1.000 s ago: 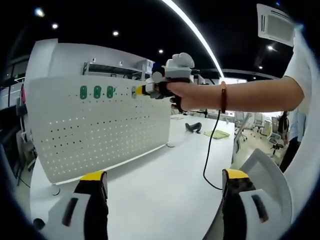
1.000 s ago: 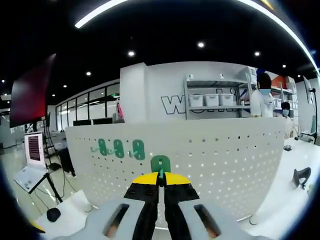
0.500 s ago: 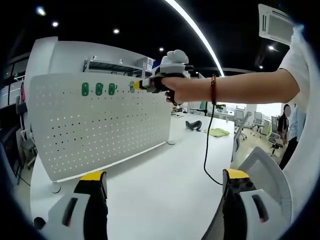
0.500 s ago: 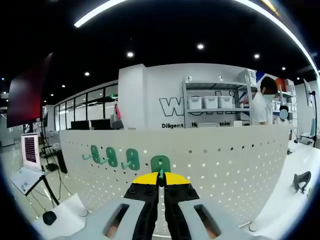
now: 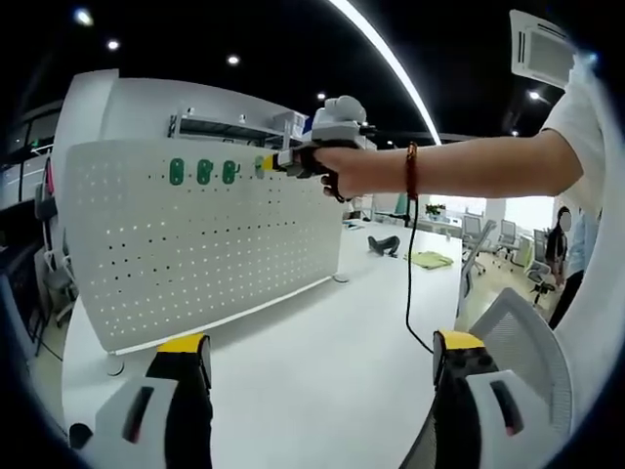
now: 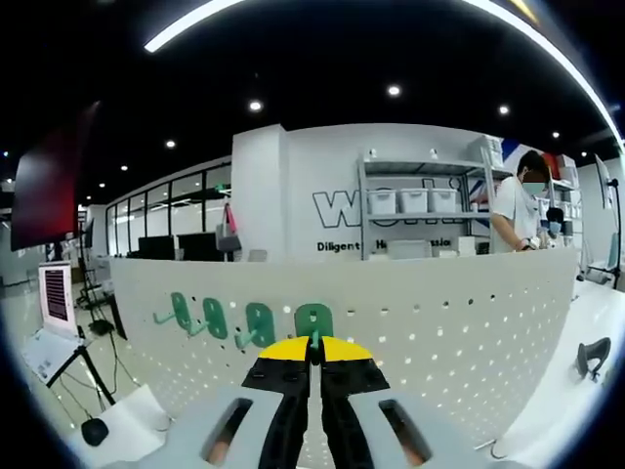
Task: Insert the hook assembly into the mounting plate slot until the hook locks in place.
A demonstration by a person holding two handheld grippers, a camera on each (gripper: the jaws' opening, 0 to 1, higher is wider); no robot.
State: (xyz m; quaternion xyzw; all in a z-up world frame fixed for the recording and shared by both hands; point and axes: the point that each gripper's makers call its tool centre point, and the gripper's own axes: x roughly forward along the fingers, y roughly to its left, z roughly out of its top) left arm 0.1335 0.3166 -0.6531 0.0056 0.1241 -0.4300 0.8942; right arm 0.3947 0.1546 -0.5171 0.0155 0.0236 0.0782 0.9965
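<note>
The green hook [image 6: 312,319] sits against the top row of the pegboard [image 6: 439,322], pinched between the right gripper [image 6: 313,354] jaws, beside three hooks [image 5: 202,172] already hung. The person's outstretched hand [image 5: 352,174] holds that gripper level. The left gripper [image 5: 317,366], jaws wide apart, hovers over the white counter [image 5: 312,371].

Left gripper view faces the pegboard [image 5: 205,234] from farther back; right gripper view looks close, head-on.
</note>
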